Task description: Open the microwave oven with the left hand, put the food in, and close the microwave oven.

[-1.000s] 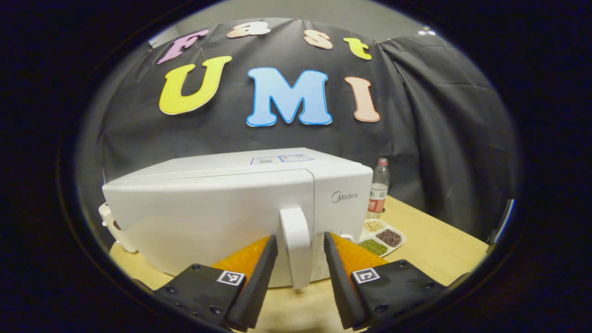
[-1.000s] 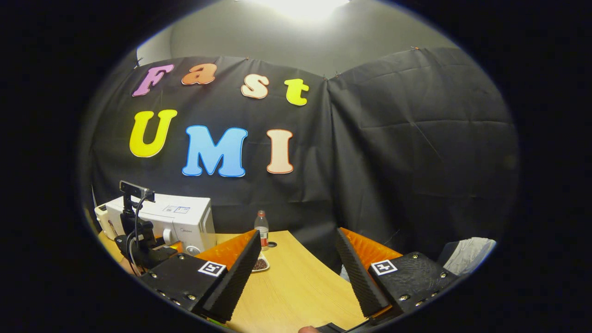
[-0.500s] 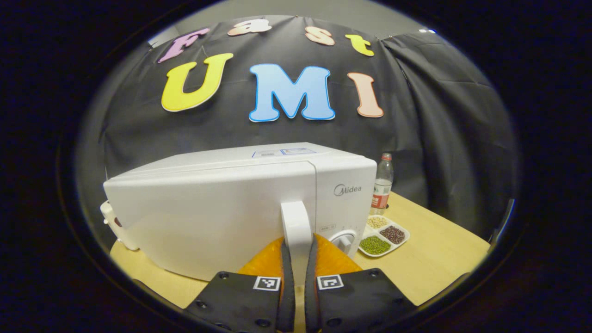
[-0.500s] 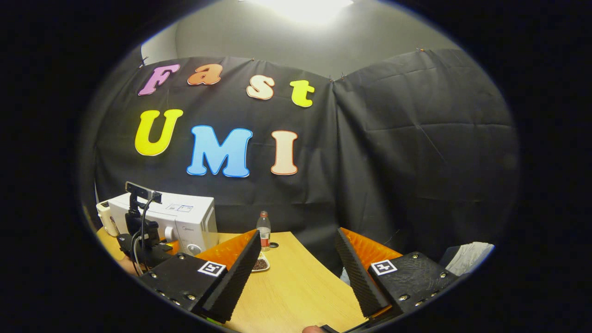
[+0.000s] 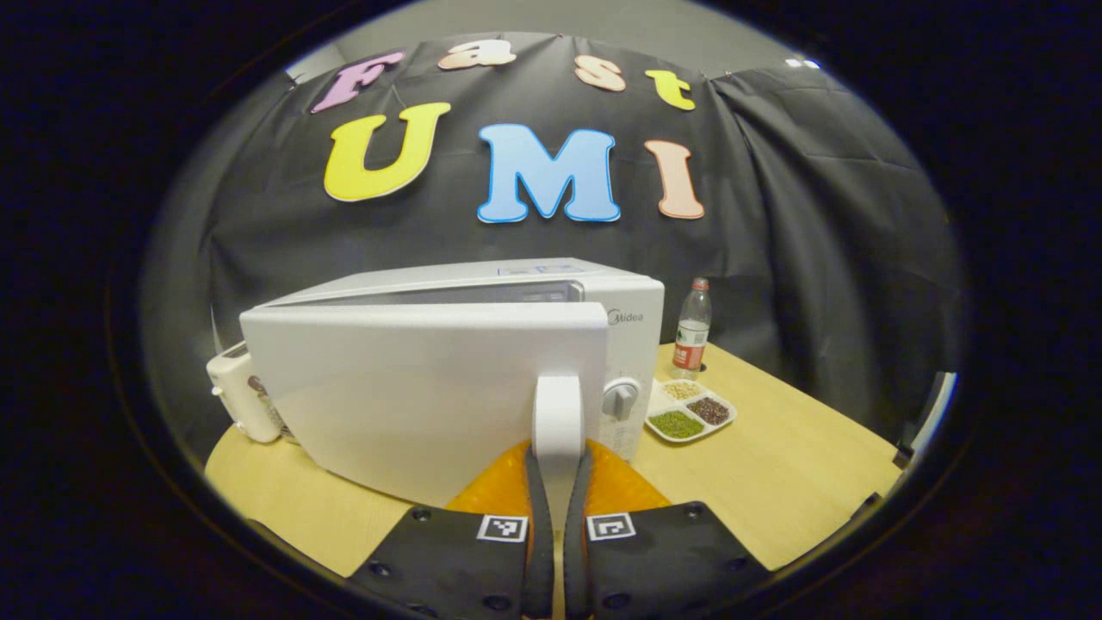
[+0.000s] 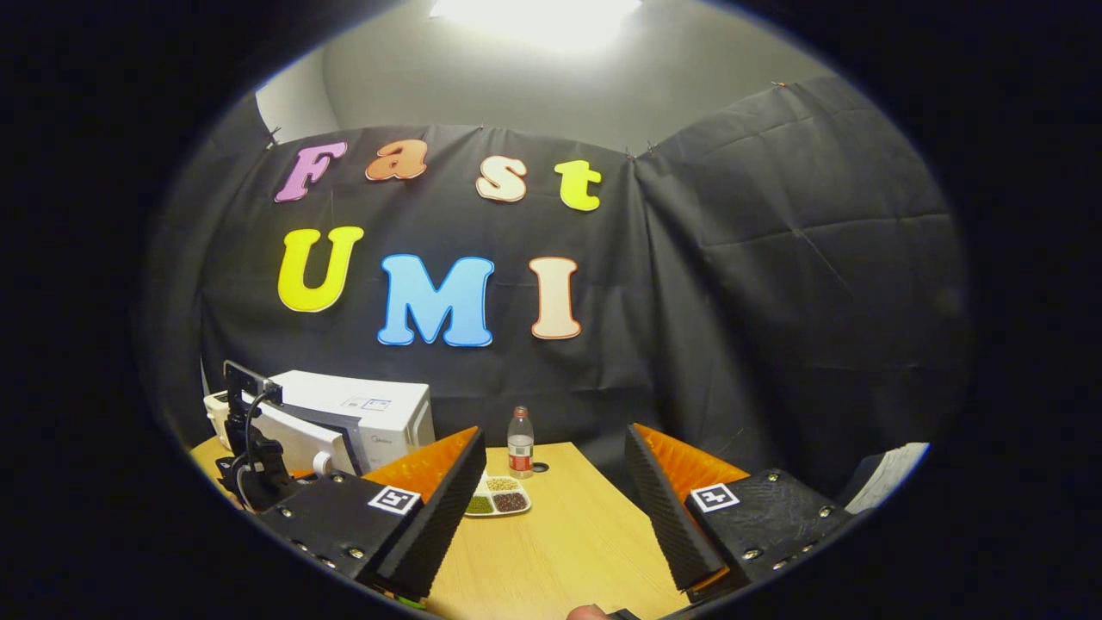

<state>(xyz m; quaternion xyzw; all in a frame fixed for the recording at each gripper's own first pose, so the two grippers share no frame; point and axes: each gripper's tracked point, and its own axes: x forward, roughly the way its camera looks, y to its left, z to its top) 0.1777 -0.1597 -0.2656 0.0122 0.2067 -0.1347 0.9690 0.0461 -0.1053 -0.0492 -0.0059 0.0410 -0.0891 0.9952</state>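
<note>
The white microwave (image 5: pixel 430 379) stands on the wooden table (image 5: pixel 775 482) with its door swung a little way out from the body. My left gripper (image 5: pixel 558 482) is shut on the door's upright white handle (image 5: pixel 558 409). A white divided tray of beans (image 5: pixel 689 413), the food, lies to the right of the microwave. In the right gripper view my right gripper (image 6: pixel 551 508) hangs open over the table with nothing between its fingers. Far to its left are the microwave (image 6: pixel 370 413), the left gripper (image 6: pixel 254 461) at its door, and the food tray (image 6: pixel 495 499).
A plastic bottle (image 5: pixel 691 331) stands behind the tray near the black cloth wall, also seen as the bottle (image 6: pixel 519 452) in the right gripper view. A small white appliance (image 5: pixel 245 400) sits left of the microwave. Bare tabletop (image 6: pixel 560 542) stretches under my right gripper.
My left gripper closed on the door handle, and the door has since swung out from the microwave body. My right gripper stayed open and has shifted only slightly.
</note>
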